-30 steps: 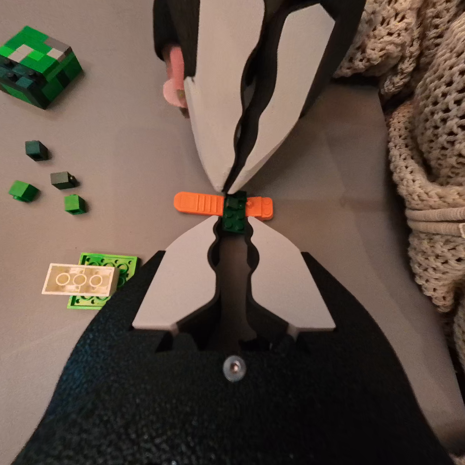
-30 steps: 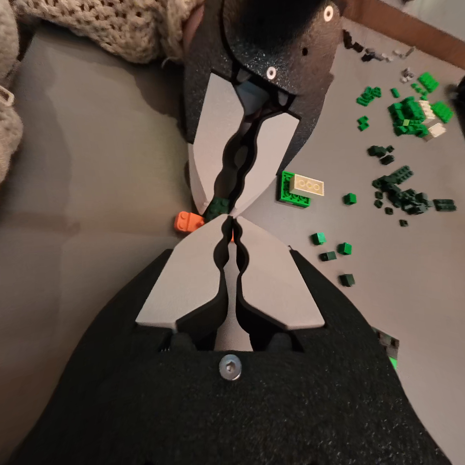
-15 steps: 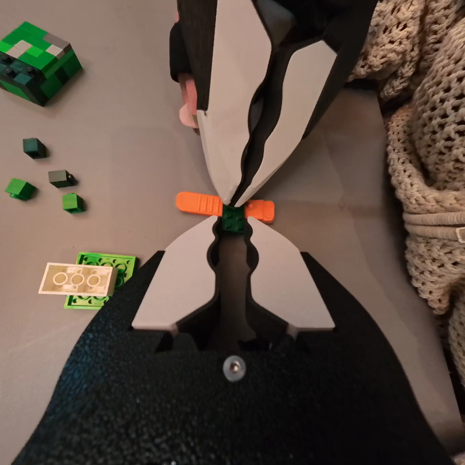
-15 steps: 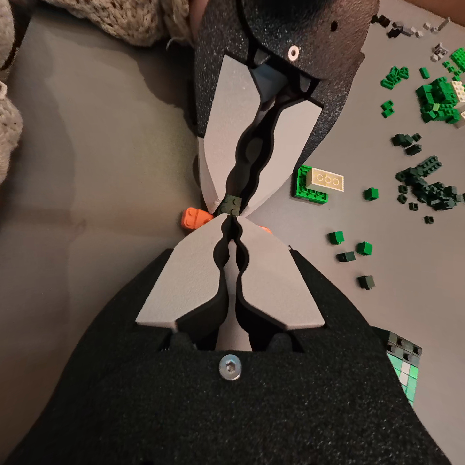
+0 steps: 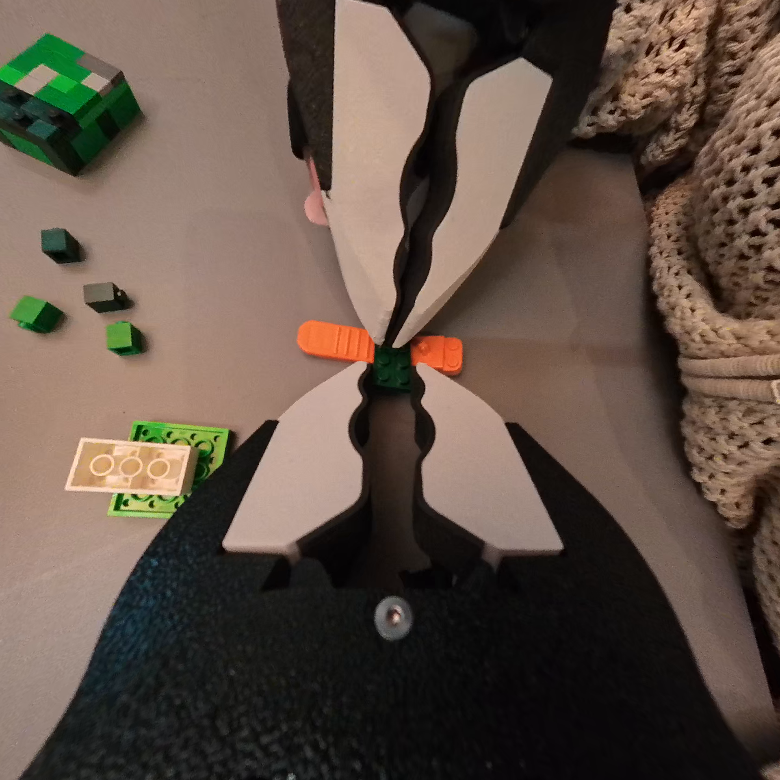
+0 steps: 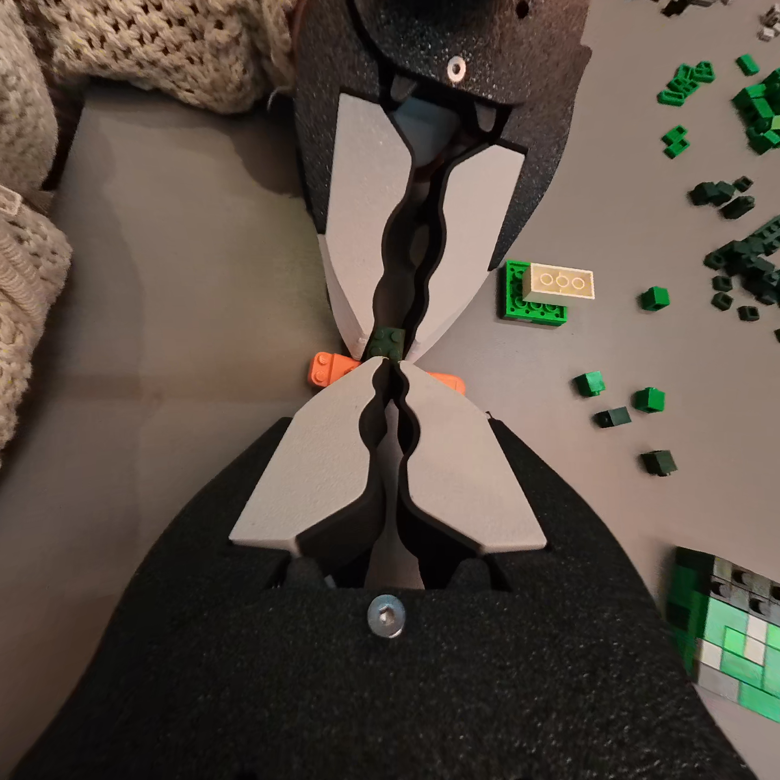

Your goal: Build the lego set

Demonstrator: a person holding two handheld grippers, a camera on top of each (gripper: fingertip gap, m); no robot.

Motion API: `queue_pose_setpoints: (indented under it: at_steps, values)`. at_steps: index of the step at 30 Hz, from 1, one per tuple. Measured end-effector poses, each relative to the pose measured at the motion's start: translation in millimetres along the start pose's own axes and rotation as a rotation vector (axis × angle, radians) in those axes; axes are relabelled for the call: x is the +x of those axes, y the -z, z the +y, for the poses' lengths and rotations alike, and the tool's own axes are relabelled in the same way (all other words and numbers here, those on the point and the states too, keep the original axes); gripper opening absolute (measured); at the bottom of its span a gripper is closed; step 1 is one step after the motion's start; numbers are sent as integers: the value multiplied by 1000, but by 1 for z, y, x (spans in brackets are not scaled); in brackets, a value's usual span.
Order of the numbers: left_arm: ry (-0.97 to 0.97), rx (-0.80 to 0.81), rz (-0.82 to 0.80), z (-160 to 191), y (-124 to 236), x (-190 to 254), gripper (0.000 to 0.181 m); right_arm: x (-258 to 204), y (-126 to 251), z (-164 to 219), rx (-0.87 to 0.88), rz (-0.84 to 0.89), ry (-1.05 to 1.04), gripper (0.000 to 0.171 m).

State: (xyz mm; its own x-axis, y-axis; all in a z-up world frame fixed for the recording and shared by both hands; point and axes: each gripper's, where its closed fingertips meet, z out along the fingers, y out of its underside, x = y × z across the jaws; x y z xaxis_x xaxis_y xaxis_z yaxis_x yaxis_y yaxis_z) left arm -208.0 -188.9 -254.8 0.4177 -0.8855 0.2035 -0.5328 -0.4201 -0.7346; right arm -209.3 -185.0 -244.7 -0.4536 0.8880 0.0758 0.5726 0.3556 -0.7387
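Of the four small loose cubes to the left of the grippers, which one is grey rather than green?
The grey cube lies in the middle of the cluster. The dark green cube is above it and two bright green cubes lie beside and below.

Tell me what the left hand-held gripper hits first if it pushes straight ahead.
Probably the right hand-held gripper, whose tips sit directly opposite, just past the dark green plate the left hand-held gripper holds; depth is unclear.

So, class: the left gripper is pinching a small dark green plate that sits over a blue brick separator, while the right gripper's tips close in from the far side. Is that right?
Not quite: the brick separator is orange, not blue, as the left wrist view shows. The rest stands: the left gripper pinches the small dark green plate over it, and the right gripper closes in from the far side.
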Motion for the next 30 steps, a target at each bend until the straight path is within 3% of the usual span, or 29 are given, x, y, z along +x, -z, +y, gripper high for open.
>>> queue_pose_setpoints:
  at_steps: [12,30]
  values:
    - [8,8,10,0,0,3,17,5,11,-9,187,-51,-125,0]
    - [8,11,14,-1,1,3,17,-8,9,-6,153,-142,-138,0]
